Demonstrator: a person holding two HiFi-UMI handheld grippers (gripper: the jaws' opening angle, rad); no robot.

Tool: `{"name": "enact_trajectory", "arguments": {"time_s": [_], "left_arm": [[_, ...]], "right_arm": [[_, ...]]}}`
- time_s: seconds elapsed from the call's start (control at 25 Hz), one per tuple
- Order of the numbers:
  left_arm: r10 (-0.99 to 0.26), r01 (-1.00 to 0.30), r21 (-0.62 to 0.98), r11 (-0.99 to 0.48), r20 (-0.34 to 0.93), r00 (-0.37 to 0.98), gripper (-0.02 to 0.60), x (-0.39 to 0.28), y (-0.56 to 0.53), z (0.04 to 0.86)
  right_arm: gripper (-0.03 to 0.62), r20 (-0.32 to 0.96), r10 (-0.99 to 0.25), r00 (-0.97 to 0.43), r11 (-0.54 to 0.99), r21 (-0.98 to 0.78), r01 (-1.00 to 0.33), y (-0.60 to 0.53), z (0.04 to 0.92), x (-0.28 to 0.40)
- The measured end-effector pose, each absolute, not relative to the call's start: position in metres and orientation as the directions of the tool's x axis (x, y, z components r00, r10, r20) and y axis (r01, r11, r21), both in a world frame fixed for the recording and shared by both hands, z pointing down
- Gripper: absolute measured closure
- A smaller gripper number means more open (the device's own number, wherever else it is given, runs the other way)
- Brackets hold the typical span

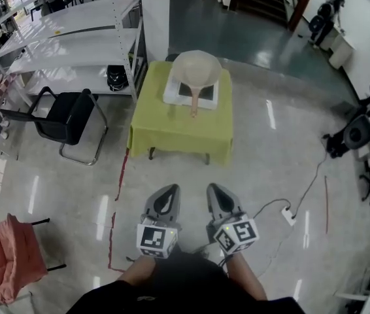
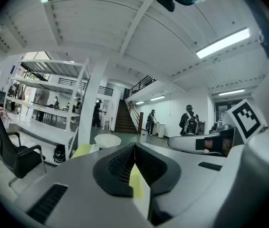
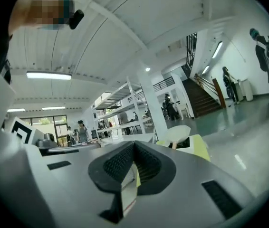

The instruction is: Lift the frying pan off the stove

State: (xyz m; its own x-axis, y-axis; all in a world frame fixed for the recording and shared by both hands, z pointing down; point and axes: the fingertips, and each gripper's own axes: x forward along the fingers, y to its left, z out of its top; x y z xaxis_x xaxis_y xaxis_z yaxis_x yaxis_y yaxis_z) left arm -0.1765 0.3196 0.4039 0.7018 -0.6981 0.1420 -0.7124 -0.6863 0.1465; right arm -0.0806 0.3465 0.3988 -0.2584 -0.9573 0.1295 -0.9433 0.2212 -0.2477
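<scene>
- The frying pan (image 1: 197, 69) sits on a white stove (image 1: 172, 94) on the far half of a table (image 1: 172, 136) draped in a yellow-green cloth. Its handle (image 1: 194, 104) sticks out over the stove's front edge and points at the table's near edge.
- The left gripper (image 1: 168, 193) and right gripper (image 1: 215, 193) hang side by side close to the person's body, well short of the table. Bare floor lies between them and the cloth.
- Each gripper's jaws are pressed together with nothing between them. Each gripper's own view shows the ribbed pads meeting in a closed seam.
- The pan looks rigid, a pale, deep bowl with a smooth coating. I'd guess it has moderate weight, most of it out in the bowl, so it will tend to tip nose-down when lifted by the handle.
- The rim and wall look too wide, curved and slick for a narrow pair of jaws.
- The handle is the place to take hold. It is slim and straight, seems to have a matte tan finish, and is free to reach from the near edge.
- A grip close to the bowl should cut the leverage. The second gripper could steady the handle's far end.
- The stove may slide on the cloth if the pan is dragged, so a straight lift looks safer.
</scene>
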Motion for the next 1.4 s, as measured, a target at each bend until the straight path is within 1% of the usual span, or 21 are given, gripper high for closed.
{"name": "enact_trajectory", "arguments": {"time_s": [0.16, 0.4, 0.56, 0.92, 1.24, 1.4], "left_arm": [[-0.677, -0.696, 0.169, -0.698, 0.165, 0.718, 0.537, -0.209, 0.303, 0.412], [-0.663, -0.687, 0.156, -0.710, 0.180, 0.726, 0.537, -0.246, 0.264, 0.429], [-0.643, -0.668, 0.166, -0.726, 0.184, 0.744, 0.537, -0.247, 0.254, 0.431], [-0.600, -0.639, 0.171, -0.750, 0.232, 0.766, 0.537, -0.214, 0.212, 0.448], [-0.592, -0.635, 0.149, -0.758, 0.252, 0.766, 0.537, -0.158, 0.140, 0.451], [-0.561, -0.612, 0.189, -0.768, 0.262, 0.785, 0.537, -0.119, 0.111, 0.457]], "right_arm": [[0.579, 0.168, -0.951, -0.258, 0.233, -0.155, -0.960, 0.318, 0.405, -0.117], [0.579, 0.191, -0.950, -0.247, 0.224, -0.135, -0.965, 0.281, 0.418, -0.152], [0.579, 0.202, -0.953, -0.224, 0.194, -0.159, -0.968, 0.270, 0.420, -0.147], [0.579, 0.205, -0.958, -0.200, 0.171, -0.150, -0.974, 0.222, 0.428, -0.117], [0.579, 0.208, -0.950, -0.235, 0.205, -0.157, -0.966, 0.146, 0.437, -0.061], [0.579, 0.239, -0.936, -0.259, 0.224, -0.165, -0.961, 0.112, 0.447, -0.026]]}}
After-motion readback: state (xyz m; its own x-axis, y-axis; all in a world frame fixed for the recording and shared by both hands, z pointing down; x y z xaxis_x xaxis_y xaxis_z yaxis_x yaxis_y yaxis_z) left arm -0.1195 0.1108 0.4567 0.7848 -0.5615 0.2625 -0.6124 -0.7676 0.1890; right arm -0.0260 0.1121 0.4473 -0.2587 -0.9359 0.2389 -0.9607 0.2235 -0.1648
